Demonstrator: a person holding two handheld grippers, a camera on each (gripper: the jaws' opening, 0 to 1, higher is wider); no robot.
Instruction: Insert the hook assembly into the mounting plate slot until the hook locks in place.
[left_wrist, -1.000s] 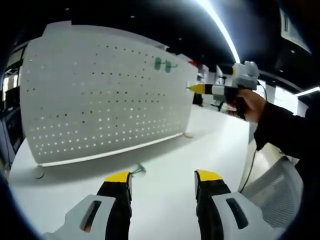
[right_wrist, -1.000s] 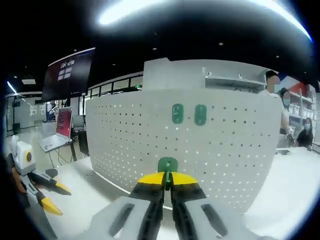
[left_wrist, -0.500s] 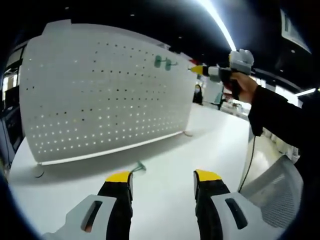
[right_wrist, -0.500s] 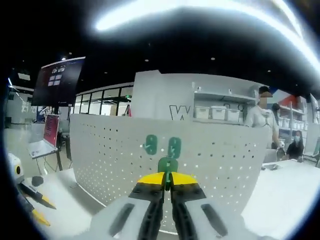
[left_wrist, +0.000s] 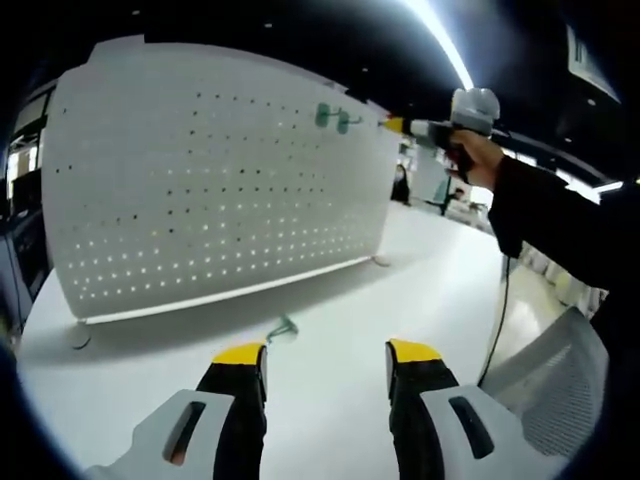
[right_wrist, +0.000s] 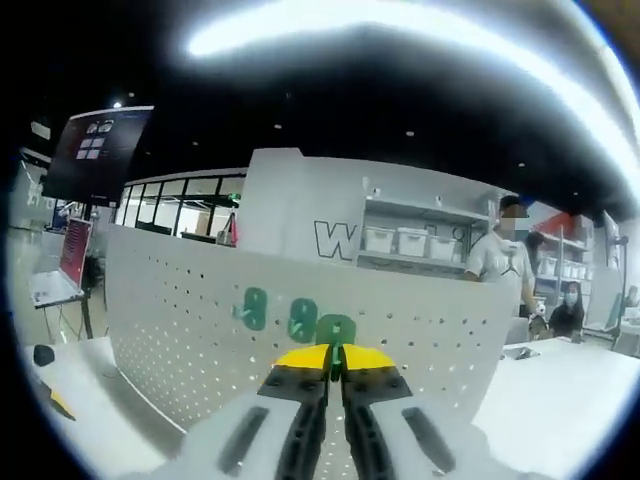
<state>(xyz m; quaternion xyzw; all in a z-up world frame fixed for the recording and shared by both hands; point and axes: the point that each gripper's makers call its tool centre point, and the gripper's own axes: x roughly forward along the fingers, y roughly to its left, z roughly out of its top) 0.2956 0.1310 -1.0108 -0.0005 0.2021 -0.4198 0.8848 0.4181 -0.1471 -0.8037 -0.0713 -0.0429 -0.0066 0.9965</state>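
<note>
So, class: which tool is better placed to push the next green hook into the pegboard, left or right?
Right: the right tool is shut on a green hook near the pegboard's top; the left tool is open, low over the table.

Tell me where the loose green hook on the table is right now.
In the left gripper view, the loose green hook lies on the white table, between the pegboard and the left gripper.

green hook (right_wrist: 336, 331) half behind tongs
</note>
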